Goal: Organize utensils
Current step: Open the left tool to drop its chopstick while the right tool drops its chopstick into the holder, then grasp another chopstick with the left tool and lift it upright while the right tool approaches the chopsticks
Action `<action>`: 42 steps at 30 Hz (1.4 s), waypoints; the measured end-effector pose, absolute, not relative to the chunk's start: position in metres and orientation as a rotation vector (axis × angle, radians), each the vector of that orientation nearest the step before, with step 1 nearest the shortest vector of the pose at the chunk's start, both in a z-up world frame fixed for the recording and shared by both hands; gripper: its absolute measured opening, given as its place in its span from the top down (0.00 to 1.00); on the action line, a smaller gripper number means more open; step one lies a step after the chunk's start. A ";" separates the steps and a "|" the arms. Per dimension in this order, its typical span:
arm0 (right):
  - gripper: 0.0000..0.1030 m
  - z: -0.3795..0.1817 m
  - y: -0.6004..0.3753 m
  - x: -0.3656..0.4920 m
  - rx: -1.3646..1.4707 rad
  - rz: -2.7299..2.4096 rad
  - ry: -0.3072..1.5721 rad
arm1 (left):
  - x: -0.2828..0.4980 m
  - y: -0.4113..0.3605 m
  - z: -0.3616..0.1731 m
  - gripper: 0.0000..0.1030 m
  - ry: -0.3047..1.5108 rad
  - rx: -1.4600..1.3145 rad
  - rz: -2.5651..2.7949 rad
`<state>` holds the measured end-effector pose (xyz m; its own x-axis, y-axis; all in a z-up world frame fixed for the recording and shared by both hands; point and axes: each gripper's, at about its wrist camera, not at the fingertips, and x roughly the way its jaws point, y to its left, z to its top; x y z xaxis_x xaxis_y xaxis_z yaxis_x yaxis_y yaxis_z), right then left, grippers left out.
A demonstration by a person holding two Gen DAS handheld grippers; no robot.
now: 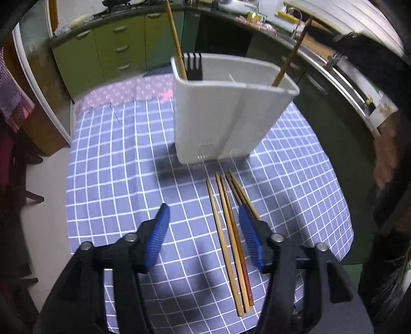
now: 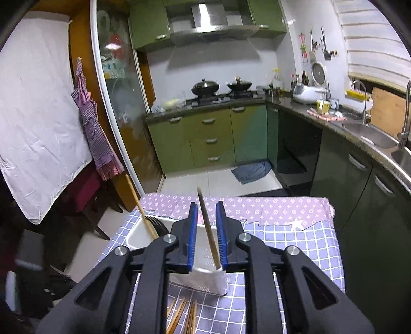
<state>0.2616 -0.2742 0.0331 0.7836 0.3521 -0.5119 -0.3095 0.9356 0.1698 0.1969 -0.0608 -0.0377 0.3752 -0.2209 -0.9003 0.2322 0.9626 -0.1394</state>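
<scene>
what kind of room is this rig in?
A home kitchen, most likely. The right wrist view shows a gas stove with two woks under a range hood, green cabinets, and a steel sink with faucet. Work happens on a small table under a checked tablecloth.

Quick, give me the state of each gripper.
Left gripper: open, empty, above the chopsticks on the table.
Right gripper: open around a chopstick standing in the white holder.

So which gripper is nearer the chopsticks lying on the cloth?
Left. The left gripper hovers low over the loose chopsticks, jaws open around them. The right gripper is up over the white holder.
</scene>
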 end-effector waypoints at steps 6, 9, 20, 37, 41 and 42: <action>0.77 0.037 -0.302 0.210 0.095 0.389 0.547 | 0.199 -0.079 -0.062 0.42 1.238 0.032 -0.306; 0.77 0.017 -0.313 0.191 0.080 0.393 0.609 | 0.201 -0.087 -0.081 0.51 1.303 0.045 -0.297; 0.77 -0.076 -0.361 0.158 0.124 0.346 0.809 | 0.207 -0.107 -0.120 0.80 1.436 0.065 -0.244; 0.75 -0.089 -0.371 0.156 0.167 0.365 0.848 | 0.218 -0.130 -0.140 0.91 1.488 0.129 -0.174; 0.75 -0.089 -0.371 0.156 0.166 0.367 0.852 | 0.225 -0.127 -0.142 0.93 1.489 0.113 -0.183; 0.75 -0.089 -0.371 0.155 0.166 0.369 0.852 | 0.225 -0.125 -0.141 0.93 1.489 0.103 -0.185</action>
